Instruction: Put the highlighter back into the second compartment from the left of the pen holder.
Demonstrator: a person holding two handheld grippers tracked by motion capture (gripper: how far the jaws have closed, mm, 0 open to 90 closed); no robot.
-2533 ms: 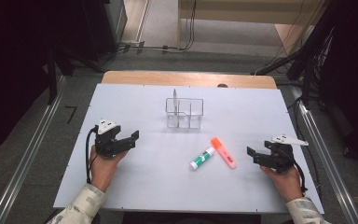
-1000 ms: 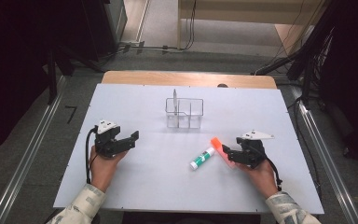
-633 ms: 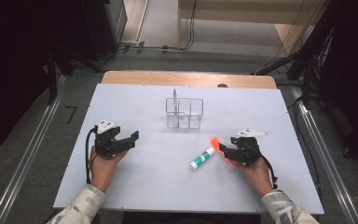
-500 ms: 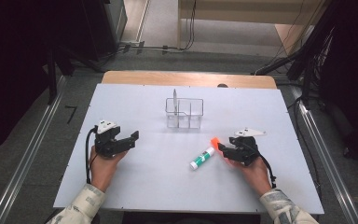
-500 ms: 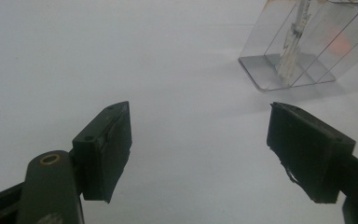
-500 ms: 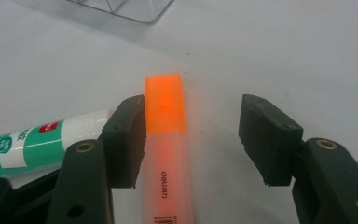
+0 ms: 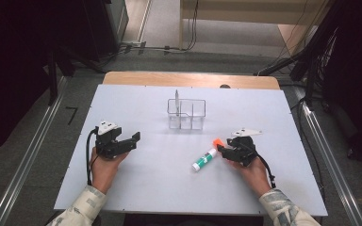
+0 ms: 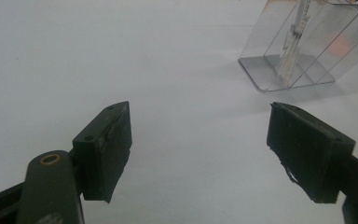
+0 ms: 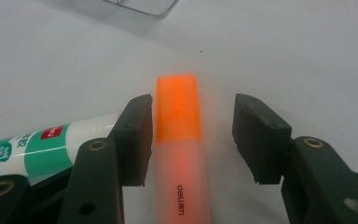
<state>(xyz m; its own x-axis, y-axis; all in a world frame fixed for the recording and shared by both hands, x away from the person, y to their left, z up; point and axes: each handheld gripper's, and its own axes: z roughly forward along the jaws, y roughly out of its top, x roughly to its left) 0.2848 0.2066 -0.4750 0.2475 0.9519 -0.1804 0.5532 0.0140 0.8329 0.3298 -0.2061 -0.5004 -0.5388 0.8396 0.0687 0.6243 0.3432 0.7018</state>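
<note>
An orange highlighter [image 9: 179, 140] lies flat on the white table, and my right gripper [image 9: 193, 135] stands open around it, one jaw on each side; its left jaw is close against the pen, the right jaw apart. In the high view the right gripper [image 7: 222, 149] covers most of the highlighter [image 7: 217, 141], leaving its orange cap. A green and white glue stick [image 7: 203, 159] lies just left of it, its white end [image 9: 93, 130] behind the left jaw. My left gripper [image 7: 131, 142] rests open at the table's left, its jaws [image 8: 200, 154] wide apart over bare table.
A clear plastic organiser [image 7: 186, 114] with several compartments stands at the table's middle back, a thin pen-like item upright in its left rear cell [image 8: 296, 37]. The white tabletop [image 7: 160, 188] spreads between the hands. Its wooden far edge [image 7: 188, 79] borders a dark floor with cables.
My right gripper has slid left from the table's right side to the highlighter and now straddles it. The left gripper has stayed put.
</note>
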